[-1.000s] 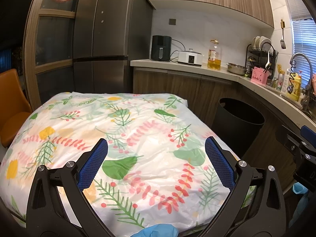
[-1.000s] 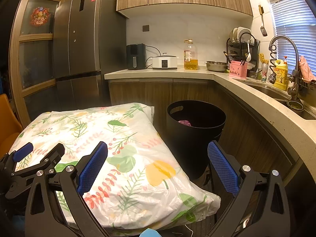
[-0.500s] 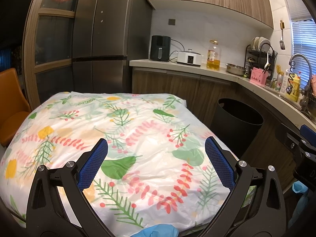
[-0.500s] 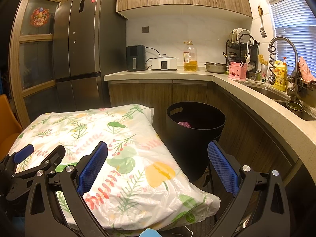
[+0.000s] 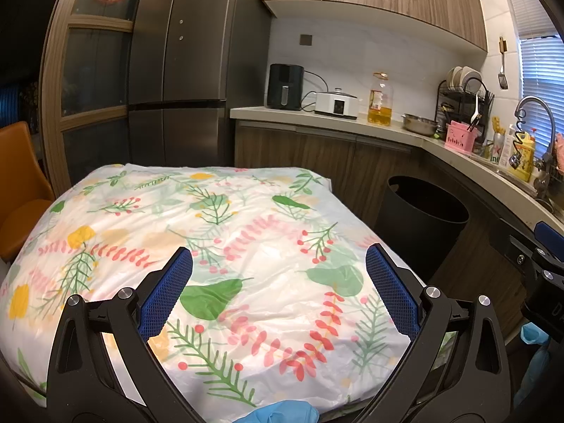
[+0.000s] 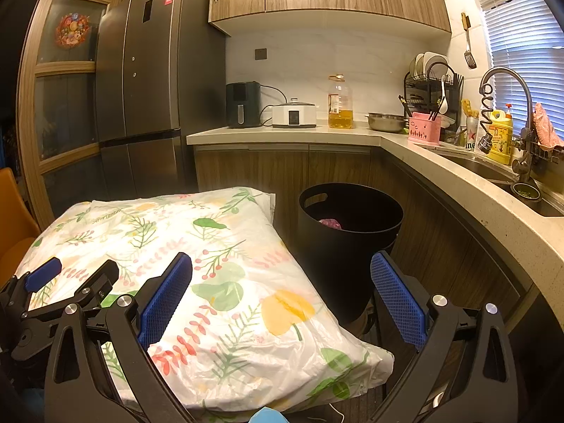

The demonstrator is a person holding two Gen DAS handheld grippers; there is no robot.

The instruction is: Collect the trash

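A black trash bin [image 6: 349, 236] stands on the floor beside the table's right edge; something pink-purple [image 6: 330, 224] lies inside it. The bin also shows in the left wrist view [image 5: 423, 222]. My left gripper [image 5: 278, 289] is open and empty above the floral plastic tablecloth [image 5: 229, 239]. My right gripper [image 6: 280, 292] is open and empty over the table's right corner, in front of the bin. No loose trash shows on the tablecloth [image 6: 211, 264]. The left gripper also shows at the left of the right wrist view [image 6: 56, 292].
A kitchen counter [image 6: 440, 172] runs along the back and right, with an air fryer [image 6: 243, 105], cooker [image 6: 294, 116], oil bottle [image 6: 340, 105], dish rack [image 6: 430, 98] and sink tap [image 6: 507, 105]. A tall fridge [image 5: 190, 70] stands behind the table. An orange chair [image 5: 17, 190] stands left.
Both views have shifted only slightly; the grippers stay open and hover in almost the same place.
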